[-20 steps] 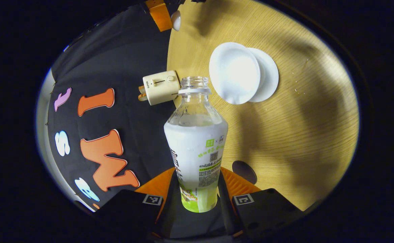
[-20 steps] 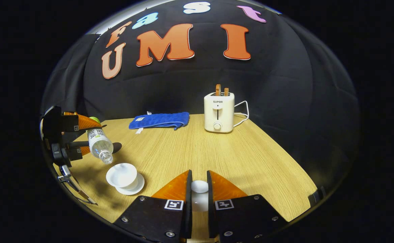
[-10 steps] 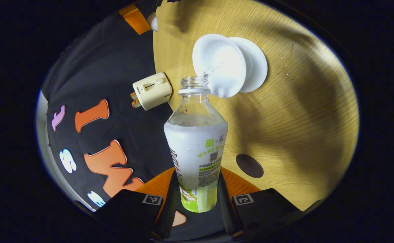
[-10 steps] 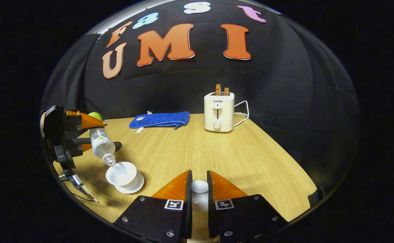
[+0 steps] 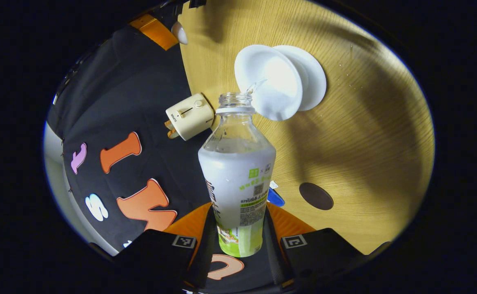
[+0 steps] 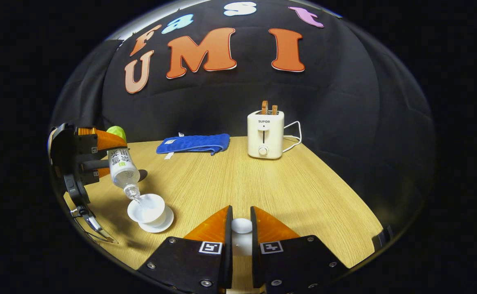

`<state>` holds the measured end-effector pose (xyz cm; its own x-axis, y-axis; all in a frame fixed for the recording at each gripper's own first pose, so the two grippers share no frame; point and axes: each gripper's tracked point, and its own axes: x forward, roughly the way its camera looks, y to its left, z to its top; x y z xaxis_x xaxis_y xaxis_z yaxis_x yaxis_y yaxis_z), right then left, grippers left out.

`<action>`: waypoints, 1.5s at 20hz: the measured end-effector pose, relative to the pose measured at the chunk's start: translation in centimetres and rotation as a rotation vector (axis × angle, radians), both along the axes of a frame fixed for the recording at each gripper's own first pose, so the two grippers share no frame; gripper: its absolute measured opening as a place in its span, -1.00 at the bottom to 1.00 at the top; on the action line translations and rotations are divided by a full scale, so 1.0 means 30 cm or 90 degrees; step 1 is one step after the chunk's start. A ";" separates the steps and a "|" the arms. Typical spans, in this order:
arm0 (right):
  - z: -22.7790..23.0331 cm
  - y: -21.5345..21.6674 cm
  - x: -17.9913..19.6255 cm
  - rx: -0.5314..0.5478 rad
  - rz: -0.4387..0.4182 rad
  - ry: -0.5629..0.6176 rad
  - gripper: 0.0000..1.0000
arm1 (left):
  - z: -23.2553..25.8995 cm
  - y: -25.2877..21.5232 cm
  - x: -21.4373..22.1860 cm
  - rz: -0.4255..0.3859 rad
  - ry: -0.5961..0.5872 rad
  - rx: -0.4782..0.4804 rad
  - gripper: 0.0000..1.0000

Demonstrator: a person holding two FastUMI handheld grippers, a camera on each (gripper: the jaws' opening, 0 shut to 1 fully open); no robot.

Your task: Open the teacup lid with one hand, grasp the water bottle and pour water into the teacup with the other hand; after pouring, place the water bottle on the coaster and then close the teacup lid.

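My left gripper (image 5: 239, 210) is shut on the label part of a clear water bottle (image 5: 237, 163) with no cap. The bottle is tipped mouth-down over the white teacup (image 5: 268, 83), and a thin stream of water runs into the cup. The cup stands on a white saucer (image 5: 315, 75). In the right gripper view the tilted bottle (image 6: 121, 168) and the left gripper (image 6: 79, 157) are at the far left above the teacup (image 6: 145, 206). My right gripper (image 6: 240, 215) is shut on the white teacup lid (image 6: 241, 226), held above the table. A dark round coaster (image 5: 316, 196) lies on the table.
A cream toaster (image 6: 264, 134) with its cord stands at the back of the wooden table (image 6: 295, 192). A folded blue cloth (image 6: 193, 144) lies at the back left. A few water drops (image 5: 351, 71) dot the wood beside the saucer.
The left gripper tipped the bottle further toward the cup, and water started flowing into it and still runs. The right gripper with the lid has stayed put.
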<state>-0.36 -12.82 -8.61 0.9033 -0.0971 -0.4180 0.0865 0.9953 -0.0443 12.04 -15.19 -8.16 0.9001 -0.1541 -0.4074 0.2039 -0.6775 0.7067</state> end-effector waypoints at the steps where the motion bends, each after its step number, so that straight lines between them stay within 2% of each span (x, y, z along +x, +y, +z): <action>1: -0.002 -0.002 0.001 0.001 -0.001 0.001 -0.61 | -0.002 0.001 -0.003 0.002 0.003 -0.003 0.22; 5: -0.005 -0.002 -0.003 0.000 0.001 0.003 -0.62 | -0.021 0.003 0.005 0.012 0.021 -0.016 0.21; 7: -0.006 -0.003 -0.002 0.002 0.000 0.004 -0.60 | -0.054 0.014 0.003 0.039 0.053 -0.057 0.24; 9: -0.007 -0.005 -0.004 0.006 -0.001 0.003 -0.61 | -0.096 0.019 -0.013 0.075 0.099 -0.123 0.24; 12: -0.014 -0.004 -0.004 0.008 -0.001 0.005 -0.61 | -0.125 0.017 -0.038 0.114 0.133 -0.243 0.23; 13: -0.015 -0.005 -0.003 0.008 -0.002 0.005 -0.60 | -0.128 0.011 -0.040 0.121 0.142 -0.285 0.17; 14: -0.013 -0.004 -0.003 0.010 -0.002 0.006 -0.61 | -0.132 0.009 -0.043 0.137 0.150 -0.325 0.23; 15: -0.012 0.000 -0.002 0.011 -0.002 0.005 -0.61 | -0.136 0.011 -0.047 0.150 0.161 -0.365 0.15; 16: -0.010 0.005 0.001 0.012 -0.001 0.004 -0.61 | -0.139 0.012 -0.048 0.164 0.170 -0.401 0.23; 20: -0.011 0.031 0.013 0.012 0.007 0.005 -0.62 | -0.144 0.023 -0.033 0.227 0.208 -0.556 0.23; 23: -0.013 0.051 0.025 0.014 0.012 0.006 -0.62 | -0.124 0.029 -0.037 0.287 0.268 -0.710 0.22; 24: -0.013 0.058 0.030 0.015 0.013 0.006 -0.61 | -0.124 0.024 -0.034 0.306 0.285 -0.766 0.14; 25: -0.012 0.067 0.035 0.015 0.015 0.007 -0.61 | -0.120 0.025 -0.035 0.321 0.295 -0.814 0.23; 26: -0.012 0.077 0.041 0.013 0.018 0.007 -0.61 | -0.114 0.020 -0.028 0.333 0.301 -0.854 0.15; 29: -0.008 0.100 0.049 0.011 0.027 0.007 -0.61 | -0.089 0.026 -0.014 0.368 0.323 -0.963 0.15; 30: -0.005 0.104 0.051 0.011 0.028 0.006 -0.62 | -0.074 0.036 -0.007 0.383 0.332 -1.003 0.22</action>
